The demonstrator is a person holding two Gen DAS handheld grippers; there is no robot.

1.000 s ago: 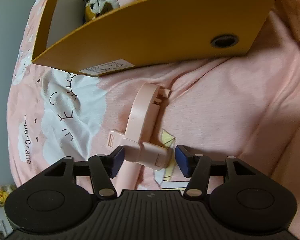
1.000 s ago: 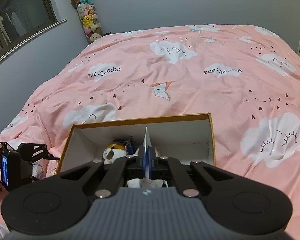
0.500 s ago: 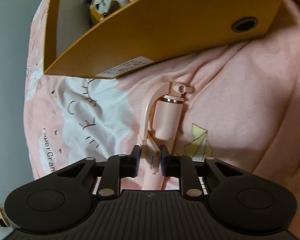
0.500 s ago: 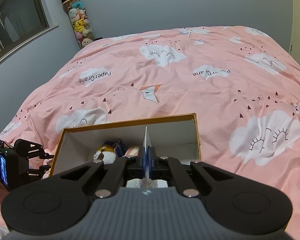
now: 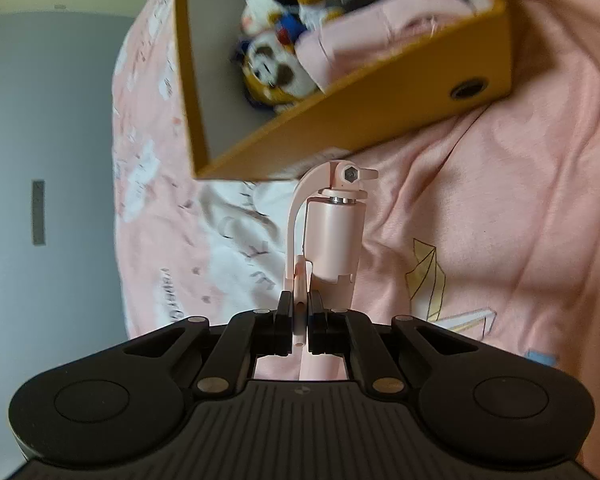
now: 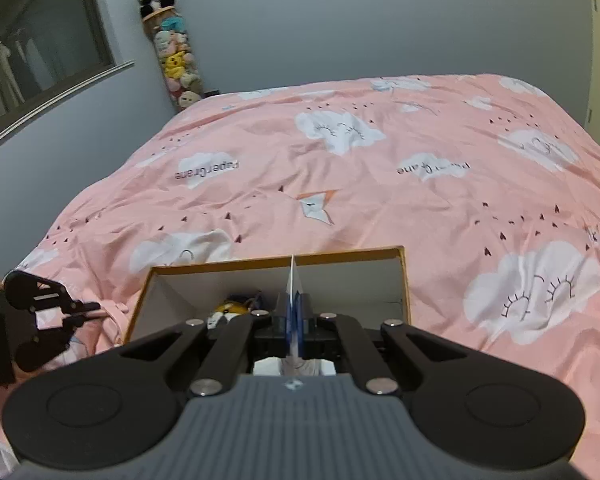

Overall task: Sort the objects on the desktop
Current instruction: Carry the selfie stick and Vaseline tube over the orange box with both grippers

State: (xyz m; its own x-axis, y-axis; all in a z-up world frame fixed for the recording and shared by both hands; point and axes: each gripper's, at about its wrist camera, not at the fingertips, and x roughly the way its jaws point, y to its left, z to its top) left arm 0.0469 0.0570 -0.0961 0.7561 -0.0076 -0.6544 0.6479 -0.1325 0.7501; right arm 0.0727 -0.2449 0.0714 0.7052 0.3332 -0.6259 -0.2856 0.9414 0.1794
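Pink plastic selfie stick with a curved phone clamp and a round barrel [image 5: 332,236] is sitting clamped in the left gripper [image 5: 299,320], whose jaws are pressing shut on the thin flat arm at the stick's near end. The stick is standing out ahead of the pads, just short of the near wall of the mustard-yellow cardboard box [image 5: 380,112], and is hanging above the pink cloud-print bedspread [image 5: 500,220] beside that box.

Judging by its look, the stick is light, stiff and smooth, so it is likely sliding or pivoting easily in a narrow pinch. The jointed head with its small hex bolt near the box wall seems the weakest part, and the thin arm now being pinched is offering little surface; the thicker barrel, nearer the box, looks like the safer place for a hold. Inside the box a brown-and-white plush toy [image 5: 276,72] and a folded pale pink cloth [image 5: 364,40] are already lying, leaving open space toward the box's left corner.

The right gripper [image 6: 294,320] is closed on a thin white sheet edge [image 6: 292,280], which is rising upright between its pads over the near side of the same box; what the sheet belongs to is not clear. From the right wrist view, the left gripper is showing at the box's left side.
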